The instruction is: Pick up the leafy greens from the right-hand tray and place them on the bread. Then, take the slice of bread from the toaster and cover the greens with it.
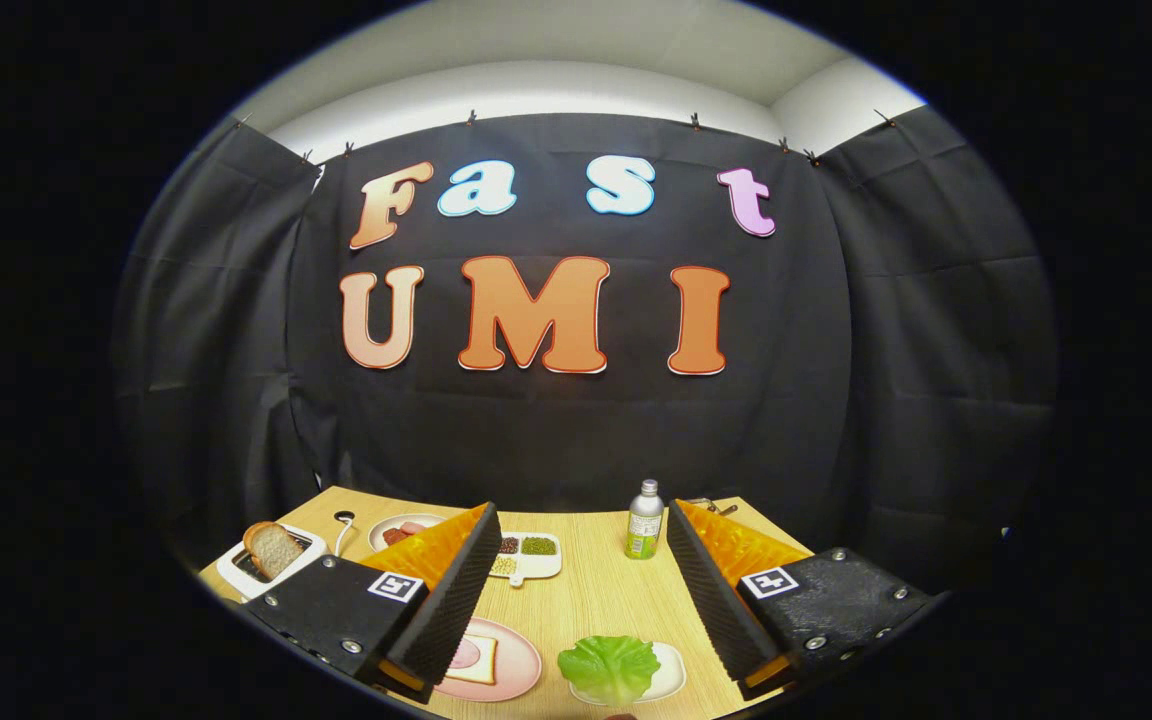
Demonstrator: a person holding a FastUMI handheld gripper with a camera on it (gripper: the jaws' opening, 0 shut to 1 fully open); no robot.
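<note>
- Nearest of all, the crinkled pale-green lettuce leaf (609, 668) lies on a small white tray (674, 672) on the light wooden tabletop (596, 590) — low between the two fingers and a little nearer the right one.
- The black-and-orange two-finger gripper (576, 590) hangs above the table with its ridged fingers spread wide apart and nothing between them; the leaf sits below and short of the fingertips, so the first move looks to be a drop down and slightly back rather than a reach ahead.
- Just left of the leaf, a pink round plate (521, 668) carries a slice of bread with a pink round of meat on it (471, 660), partly under the left finger — the greens' destination is close beside them, a short carry leftwards.
- Further off lie a white divided dish of beans (528, 552) and a green-labelled bottle with a silver cap (644, 520).
- Far left, the white toaster (271, 565) holds a browned slice of toast (272, 547) standing upright in its slot.
</note>
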